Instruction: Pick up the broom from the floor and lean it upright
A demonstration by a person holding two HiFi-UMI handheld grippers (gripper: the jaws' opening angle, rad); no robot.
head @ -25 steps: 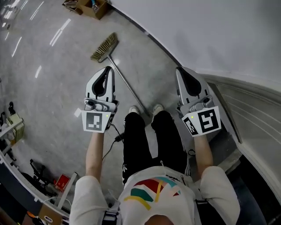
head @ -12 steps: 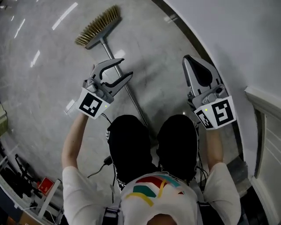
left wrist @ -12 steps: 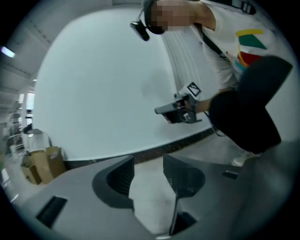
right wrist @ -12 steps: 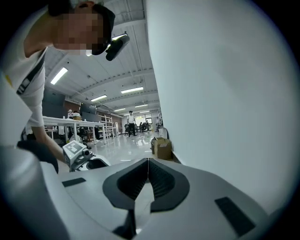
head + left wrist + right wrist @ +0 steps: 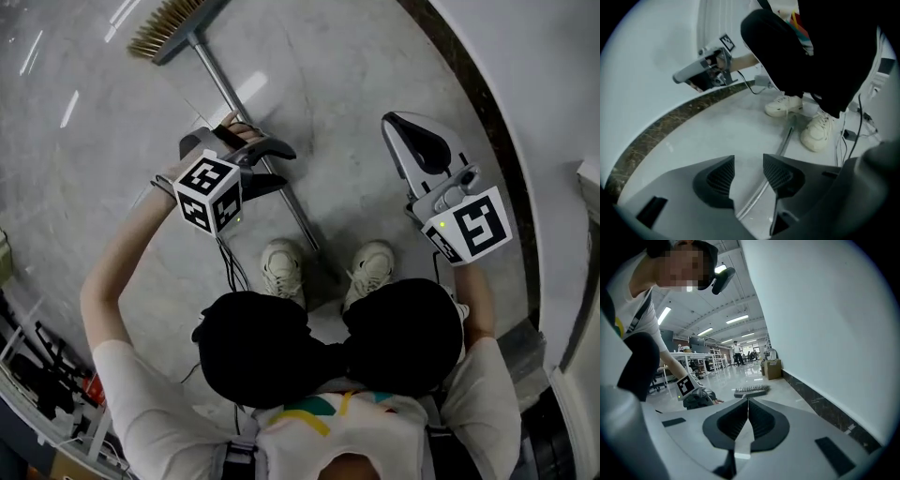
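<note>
The broom [image 5: 225, 89] lies flat on the pale floor [image 5: 356, 84]. Its long axis runs diagonally in the head view: the handle's end sits lowest, between the person's two white shoes [image 5: 281, 267], and the shaft slants up and left to the bristle head [image 5: 169, 21] at the upper left, where the frame's top edge cuts it off.

Just above the shoes, the left claw [image 5: 284, 167] is turned sideways across the shaft, hiding a short stretch of it. The left gripper view shows this claw [image 5: 748, 171] wide, its ribbed pads [image 5: 780, 174] apart, with the metal handle [image 5: 785, 140] running through the gap; whether either pad touches it cannot be told.

At centre right, well apart from the handle, the right claw [image 5: 412, 141] is closed with nothing in it, beside the dark skirting strip [image 5: 478, 103].

Farther off, in the right gripper view, a cardboard box [image 5: 772, 368] stands by the wall; its contents cannot be made out.
</note>
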